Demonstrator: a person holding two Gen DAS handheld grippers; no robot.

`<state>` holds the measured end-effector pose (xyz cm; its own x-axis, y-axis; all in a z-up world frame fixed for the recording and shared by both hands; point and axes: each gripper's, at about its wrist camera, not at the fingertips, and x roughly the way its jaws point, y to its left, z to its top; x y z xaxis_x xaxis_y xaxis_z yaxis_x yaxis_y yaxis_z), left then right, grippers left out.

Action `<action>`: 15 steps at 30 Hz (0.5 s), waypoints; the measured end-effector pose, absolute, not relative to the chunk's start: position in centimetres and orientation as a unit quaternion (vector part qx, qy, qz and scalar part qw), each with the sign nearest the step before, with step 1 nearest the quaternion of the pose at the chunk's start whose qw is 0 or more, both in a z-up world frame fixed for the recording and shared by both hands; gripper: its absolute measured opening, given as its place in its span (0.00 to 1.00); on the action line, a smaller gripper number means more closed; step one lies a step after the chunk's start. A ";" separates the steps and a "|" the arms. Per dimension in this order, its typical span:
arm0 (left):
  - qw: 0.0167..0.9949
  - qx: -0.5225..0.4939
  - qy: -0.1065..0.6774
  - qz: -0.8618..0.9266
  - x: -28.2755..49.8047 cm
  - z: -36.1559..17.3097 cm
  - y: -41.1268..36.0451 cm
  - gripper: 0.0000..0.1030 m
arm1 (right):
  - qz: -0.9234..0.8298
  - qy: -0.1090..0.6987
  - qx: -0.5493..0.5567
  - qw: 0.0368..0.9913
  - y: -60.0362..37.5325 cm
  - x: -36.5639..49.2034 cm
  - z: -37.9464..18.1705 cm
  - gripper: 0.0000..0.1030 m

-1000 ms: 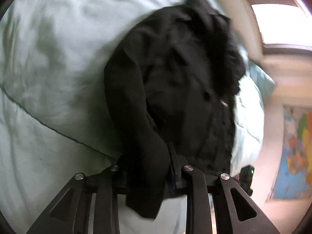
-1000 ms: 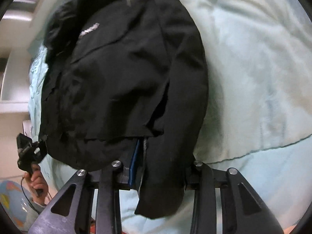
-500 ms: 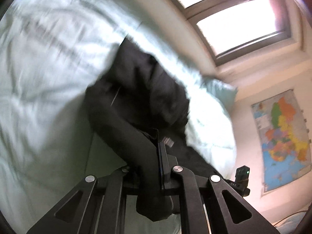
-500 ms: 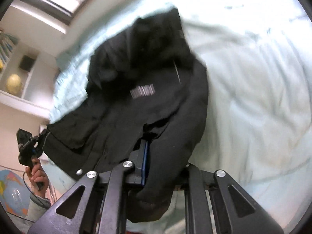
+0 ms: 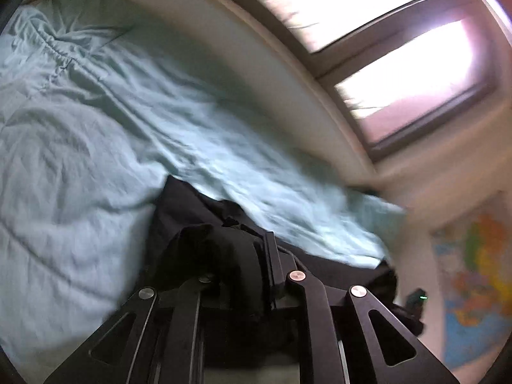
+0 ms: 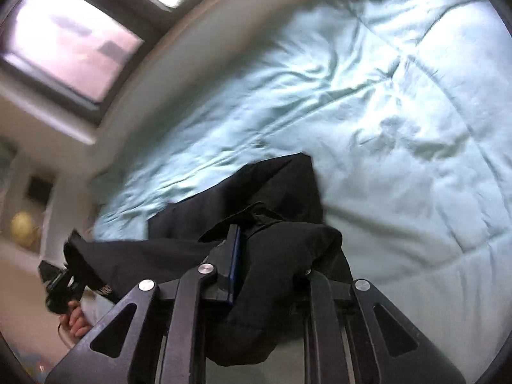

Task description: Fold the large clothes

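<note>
Bunching black jacket (image 5: 224, 256) fills both clamped jaws.

Daylight from the window (image 5: 400, 73), blown out to white w/ pinkish glare; same in right view. Bedding (image 6: 400, 96) bright pale, soft fold shadows. Black coat (image 6: 281, 230) reads near-flat, little detail. Motion blur thru both views, worst at wall map (image 5: 473, 275). Fisheye bends edges, dark corners.

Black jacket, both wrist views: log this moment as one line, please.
phase: fold in progress | left gripper: shut on black jacket | right gripper: shut on black jacket | jacket: bunched, partly on light green duvet | image: motion-blurred
</note>
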<state>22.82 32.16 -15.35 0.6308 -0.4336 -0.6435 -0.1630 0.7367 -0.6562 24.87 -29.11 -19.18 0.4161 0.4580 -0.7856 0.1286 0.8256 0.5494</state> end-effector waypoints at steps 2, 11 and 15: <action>0.823 -0.340 0.451 -0.055 25.9 -18.6 31.6 0.16 | 0.071 0.565 0.267 0.777 -28.2 27.9 -23.7 0.22; 0.796 -0.281 0.536 -0.013 31.6 -31.5 29.0 0.18 | 0.026 0.627 0.227 0.745 -25.2 31.7 -34.6 0.22; 0.798 -0.262 0.542 -0.041 30.7 -28.5 29.3 0.18 | 0.049 0.626 0.242 0.740 -26.3 31.2 -32.5 0.26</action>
